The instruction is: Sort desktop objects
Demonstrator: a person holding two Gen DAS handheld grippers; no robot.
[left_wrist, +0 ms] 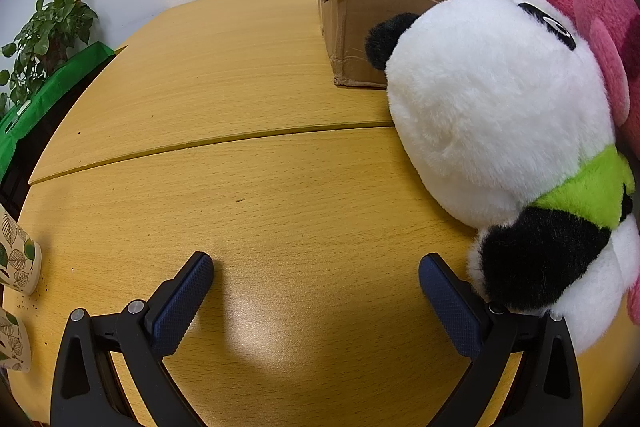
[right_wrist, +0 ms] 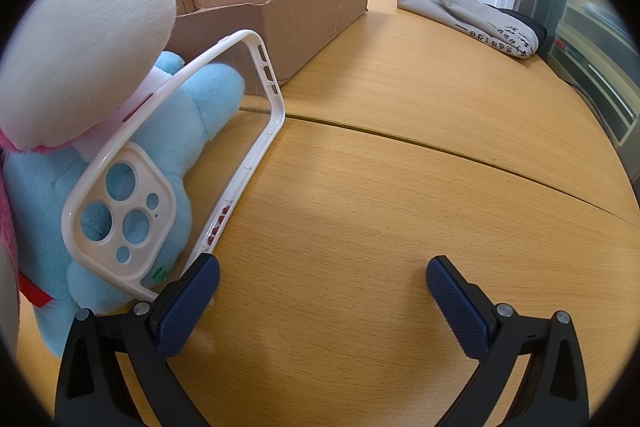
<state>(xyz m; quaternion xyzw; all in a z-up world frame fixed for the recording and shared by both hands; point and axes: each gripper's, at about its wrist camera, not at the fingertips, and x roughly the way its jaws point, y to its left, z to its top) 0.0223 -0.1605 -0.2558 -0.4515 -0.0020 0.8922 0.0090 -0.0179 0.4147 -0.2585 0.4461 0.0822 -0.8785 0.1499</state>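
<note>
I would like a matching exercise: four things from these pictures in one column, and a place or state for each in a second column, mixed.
Things:
1. panda
2. phone case
3. box
4. left gripper

Places or states:
a. leans on the blue plush toy
b. open, holding nothing
c. wears a green scarf
d. stands at the back of the table, top open

Pairs: 1-c, 2-a, 3-d, 4-b
</note>
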